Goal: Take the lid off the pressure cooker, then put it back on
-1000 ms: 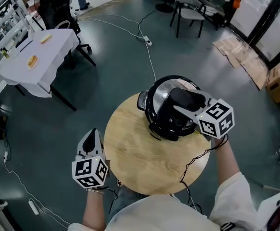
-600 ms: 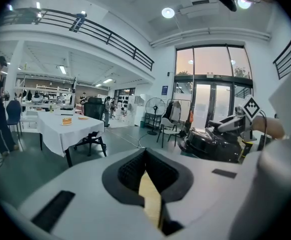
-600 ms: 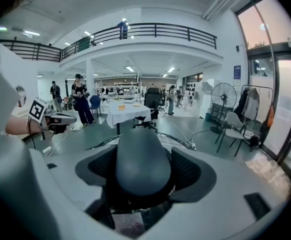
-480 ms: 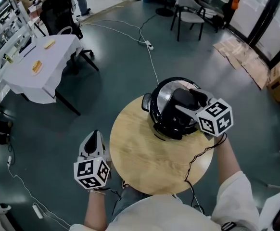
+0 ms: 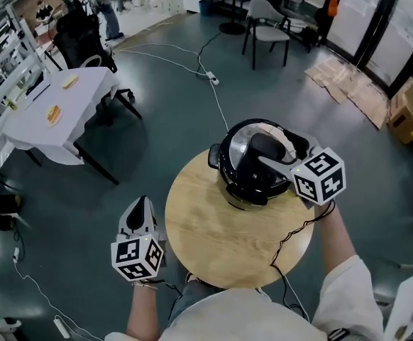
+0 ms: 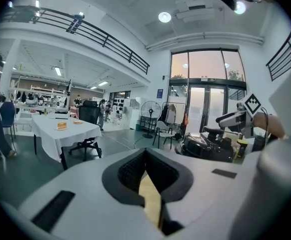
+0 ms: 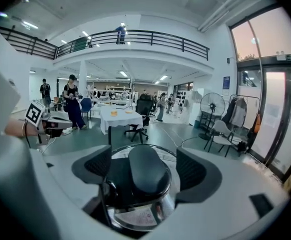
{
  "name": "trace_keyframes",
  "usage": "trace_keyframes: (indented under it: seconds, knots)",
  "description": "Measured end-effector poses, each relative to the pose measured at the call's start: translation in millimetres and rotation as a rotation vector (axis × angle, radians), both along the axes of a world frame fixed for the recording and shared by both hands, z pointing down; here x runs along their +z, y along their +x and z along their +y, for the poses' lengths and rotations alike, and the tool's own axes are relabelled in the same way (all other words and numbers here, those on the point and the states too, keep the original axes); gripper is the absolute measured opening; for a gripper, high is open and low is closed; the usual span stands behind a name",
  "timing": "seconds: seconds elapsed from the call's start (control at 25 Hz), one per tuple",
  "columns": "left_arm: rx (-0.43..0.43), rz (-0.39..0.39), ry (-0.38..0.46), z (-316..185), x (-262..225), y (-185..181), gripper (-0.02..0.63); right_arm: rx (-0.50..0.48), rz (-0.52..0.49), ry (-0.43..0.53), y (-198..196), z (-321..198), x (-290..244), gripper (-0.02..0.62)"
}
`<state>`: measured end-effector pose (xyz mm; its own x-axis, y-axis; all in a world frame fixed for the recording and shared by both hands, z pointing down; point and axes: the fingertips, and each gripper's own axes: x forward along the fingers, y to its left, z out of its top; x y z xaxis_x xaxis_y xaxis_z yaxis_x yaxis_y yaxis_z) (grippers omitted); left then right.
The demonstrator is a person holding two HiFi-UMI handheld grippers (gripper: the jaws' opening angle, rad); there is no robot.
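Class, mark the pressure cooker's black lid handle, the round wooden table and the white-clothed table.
Black lid handle (image 7: pixel 146 169): right gripper view, its rounded top.
Round wooden table (image 5: pixel 213 236): head view, bare top.
White-clothed table (image 5: pixel 77 109): head view, cloth's middle.

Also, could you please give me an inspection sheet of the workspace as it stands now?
Surface: round wooden table, bare apart from the cooker.
Job's things: pressure cooker at the table's far side, lid on, black handle on top.
Clutter: nothing seen on the table.
Grippers: right claw over the lid, jaws have just been opening, handle between them untouched; left claw shut, empty, off the table's left edge.
Cables: black cable trails from the right claw over the table's near edge; white cable crosses the floor.
Surroundings: white-clothed table, grey chair, flattened cardboard.
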<state>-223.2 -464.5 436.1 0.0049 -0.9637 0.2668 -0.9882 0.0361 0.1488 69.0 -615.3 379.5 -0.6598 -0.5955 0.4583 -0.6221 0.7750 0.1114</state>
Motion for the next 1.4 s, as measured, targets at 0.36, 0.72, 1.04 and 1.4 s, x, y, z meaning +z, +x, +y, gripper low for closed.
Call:
trace_keyframes:
  seconds: [0.36, 0.72, 1.04, 1.4]
  knots:
    - [0.124, 0.029, 0.037, -15, -27, 23, -0.005, 0.149, -0.078, 0.053, 36, 47, -55, 0.325]
    - [0.321, 0.035, 0.109, -40, -54, 82, -0.006, 0.424, -0.251, 0.146, 97, 104, -77, 0.164]
    - [0.457, 0.037, 0.144, -45, -68, 124, -0.005, 0.703, -0.337, 0.243, 155, 162, -69, 0.033]
    - [0.591, 0.032, 0.138, -32, -61, 160, -0.006, 0.999, -0.427, 0.292, 197, 240, -37, -0.002]
